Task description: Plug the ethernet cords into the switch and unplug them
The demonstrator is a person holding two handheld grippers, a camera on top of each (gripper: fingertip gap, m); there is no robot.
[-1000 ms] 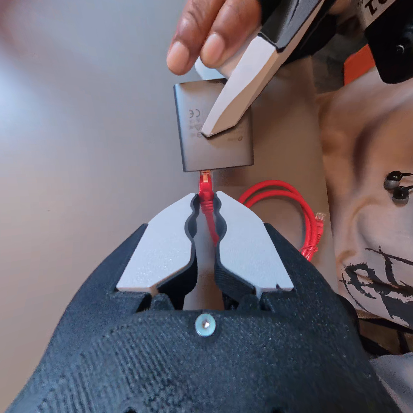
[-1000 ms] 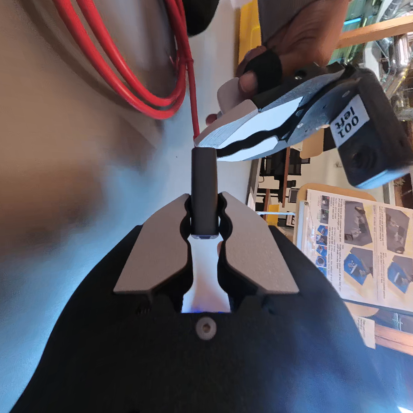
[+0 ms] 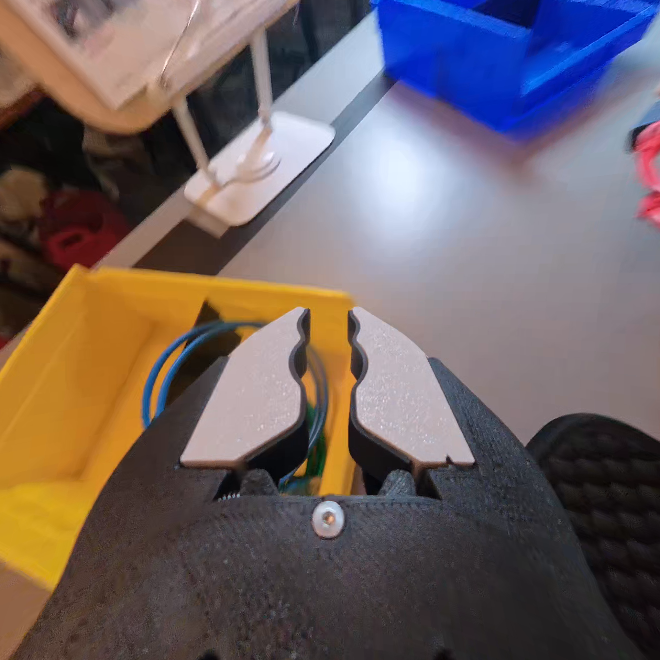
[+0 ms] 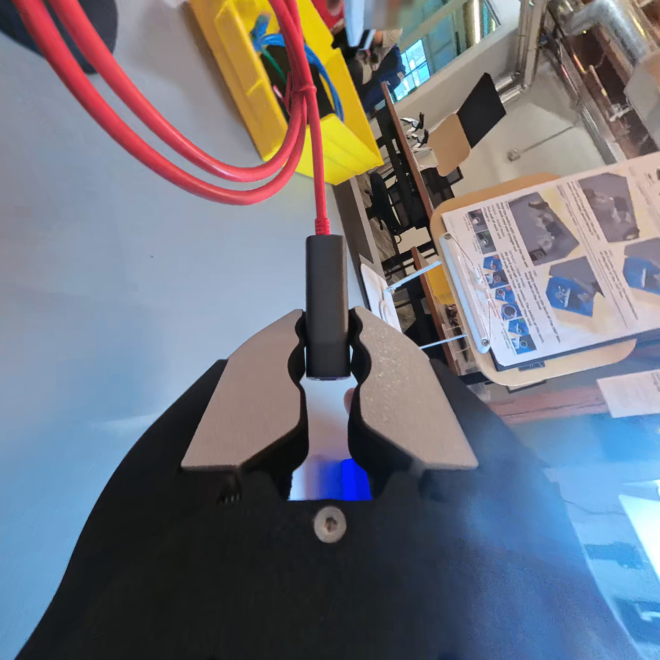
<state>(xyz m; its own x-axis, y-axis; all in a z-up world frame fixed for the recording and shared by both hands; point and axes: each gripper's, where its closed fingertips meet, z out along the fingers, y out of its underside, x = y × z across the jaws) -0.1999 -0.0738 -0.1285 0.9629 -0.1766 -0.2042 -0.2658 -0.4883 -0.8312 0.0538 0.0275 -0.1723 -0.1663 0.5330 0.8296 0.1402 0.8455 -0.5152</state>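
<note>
Right gripper (image 4: 326,351) jaws clamp the switch (image 4: 326,303), long axis pointing ahead, red cord (image 4: 319,185) plugged in; left gripper (image 3: 328,343) jaws released above the yellow bin (image 3: 89,357) holding the blue cord (image 3: 160,371).

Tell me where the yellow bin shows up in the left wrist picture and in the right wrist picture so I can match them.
Left wrist view: the yellow bin fills the lower left, behind the open left tool, with blue cable coiled inside.
Right wrist view: the same bin sits at top centre, beyond the red cord plugged into the switch.
Shared landmark: the white document stand base.
</note>
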